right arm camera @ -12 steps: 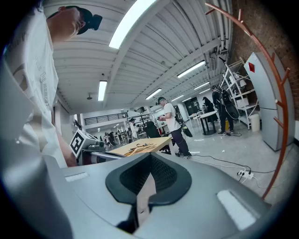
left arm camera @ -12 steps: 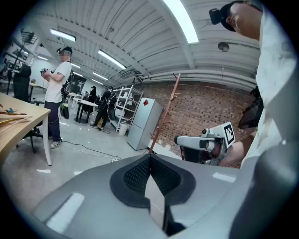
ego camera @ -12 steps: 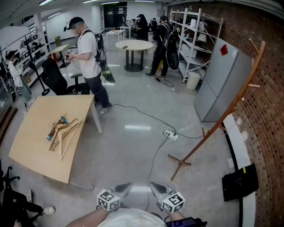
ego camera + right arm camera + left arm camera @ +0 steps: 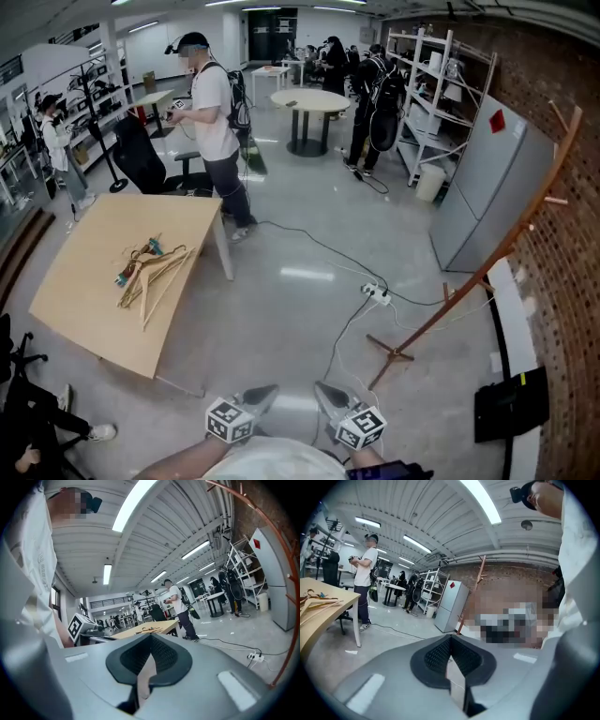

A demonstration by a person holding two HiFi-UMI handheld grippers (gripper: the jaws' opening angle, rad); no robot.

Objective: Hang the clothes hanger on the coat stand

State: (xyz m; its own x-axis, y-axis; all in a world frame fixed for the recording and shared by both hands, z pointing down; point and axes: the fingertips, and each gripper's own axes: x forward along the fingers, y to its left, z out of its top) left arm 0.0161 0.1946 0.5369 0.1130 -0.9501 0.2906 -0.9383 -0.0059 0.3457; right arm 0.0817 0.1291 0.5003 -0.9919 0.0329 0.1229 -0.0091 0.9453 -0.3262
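Left gripper [image 4: 260, 400], right gripper [image 4: 330, 397]: jaws closed, empty. Hangers [image 4: 150, 270] piled on table [image 4: 84, 309]; coat stand [image 4: 487, 267] well apart.

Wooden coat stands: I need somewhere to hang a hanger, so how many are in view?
1: the wooden coat stand at the right of the head view, beside the grey refrigerator; others could be out of frame.

Hangers [image 4: 150, 272] lie on a table [image 4: 84, 305] at frame left; the coat stand [image 4: 482, 273] stands at right, beside a refrigerator [image 4: 487, 187].
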